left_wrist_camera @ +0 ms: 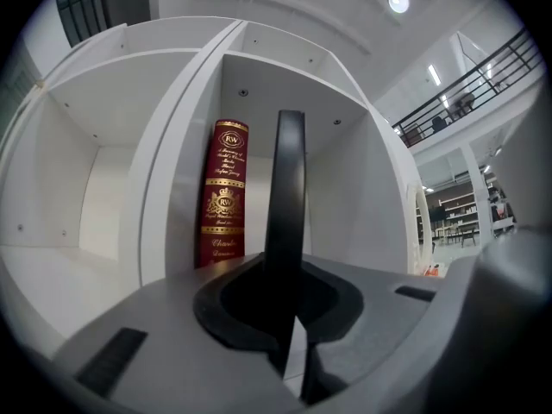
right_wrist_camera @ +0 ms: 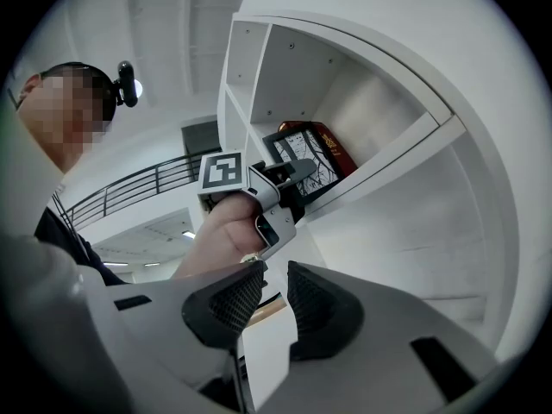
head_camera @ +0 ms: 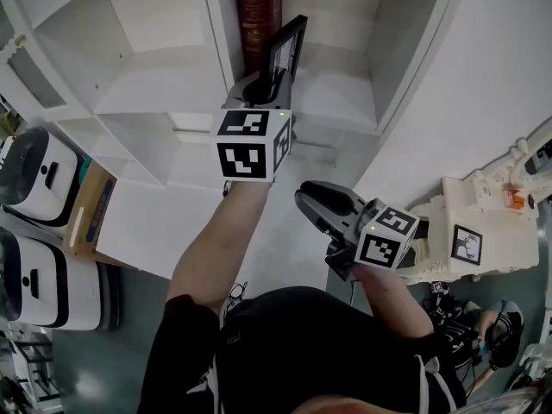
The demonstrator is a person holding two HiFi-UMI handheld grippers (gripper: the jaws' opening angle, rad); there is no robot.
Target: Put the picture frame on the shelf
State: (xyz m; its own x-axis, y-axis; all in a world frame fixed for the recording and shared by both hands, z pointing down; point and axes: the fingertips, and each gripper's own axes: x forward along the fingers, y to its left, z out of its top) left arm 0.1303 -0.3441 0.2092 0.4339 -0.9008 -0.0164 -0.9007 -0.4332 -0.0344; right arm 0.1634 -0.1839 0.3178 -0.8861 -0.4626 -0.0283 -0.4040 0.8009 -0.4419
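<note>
Between the jaws of my left claw (left_wrist_camera: 289, 317) the picture frame (left_wrist_camera: 286, 188) is gripped by its lower edge, upright and seen edge-on. I judge it is held vertical so it can enter the shelf (left_wrist_camera: 78, 274) compartment without tipping. It stands at that compartment's mouth, just beside a red book (left_wrist_camera: 224, 192) and, as far as I can tell, not touching it. My right claw (right_wrist_camera: 269, 298) hangs lower, jaws apart with nothing between them, standing clear as a spare by my reading. Whether the frame's foot touches the shelf board I cannot tell, as the claw body hides it. The print inside the frame is too small to make out.
</note>
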